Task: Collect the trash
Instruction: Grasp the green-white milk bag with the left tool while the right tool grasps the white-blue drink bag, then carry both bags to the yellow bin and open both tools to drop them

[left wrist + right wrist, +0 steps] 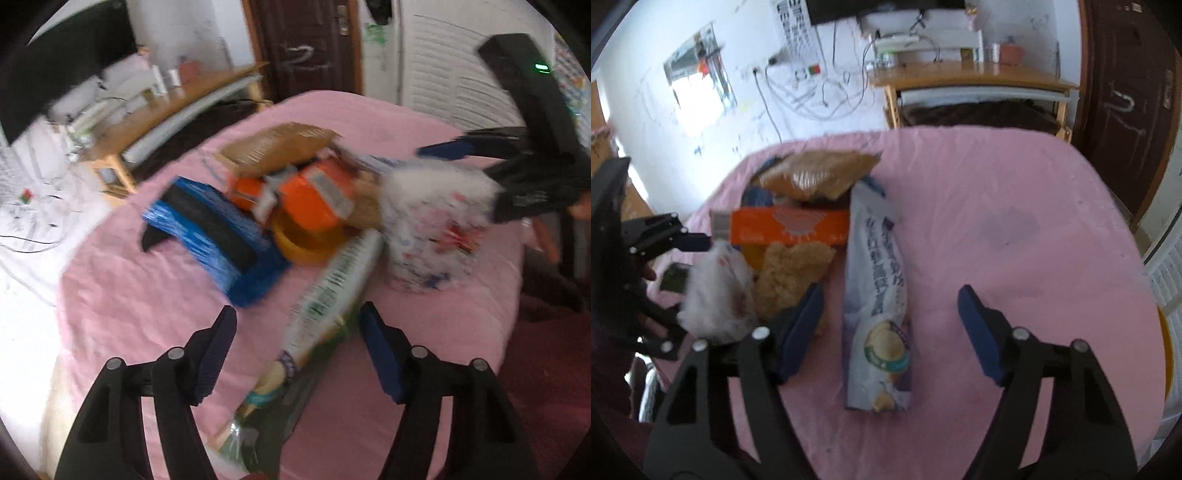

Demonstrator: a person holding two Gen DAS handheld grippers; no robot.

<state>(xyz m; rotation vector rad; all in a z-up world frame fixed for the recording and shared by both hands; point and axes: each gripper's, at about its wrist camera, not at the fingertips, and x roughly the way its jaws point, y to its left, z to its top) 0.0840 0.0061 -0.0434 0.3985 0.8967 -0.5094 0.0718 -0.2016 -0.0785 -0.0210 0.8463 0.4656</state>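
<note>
A heap of trash lies on a pink bed (147, 295). In the left wrist view, my left gripper (297, 312) is open astride a long green-and-white snack bag (332, 288), and neither pad presses it. In the right wrist view, my right gripper (890, 291) is open over a white-and-lilac snack bag (875, 295), which lies nearer its left pad. A crumpled white bag (436, 229) (716, 291) stands between the two grippers and hides part of each from the other's camera. An orange box (314, 199) (790, 229) and a brown packet (273, 146) (816, 173) lie behind.
A blue pack with a black band (214, 229) lies left of the heap, beside a yellow bowl (306, 240). A wooden desk (971, 79) stands beyond the bed, next to a dark door (306, 44). Bare pink cover (1015, 221) lies right of the lilac bag.
</note>
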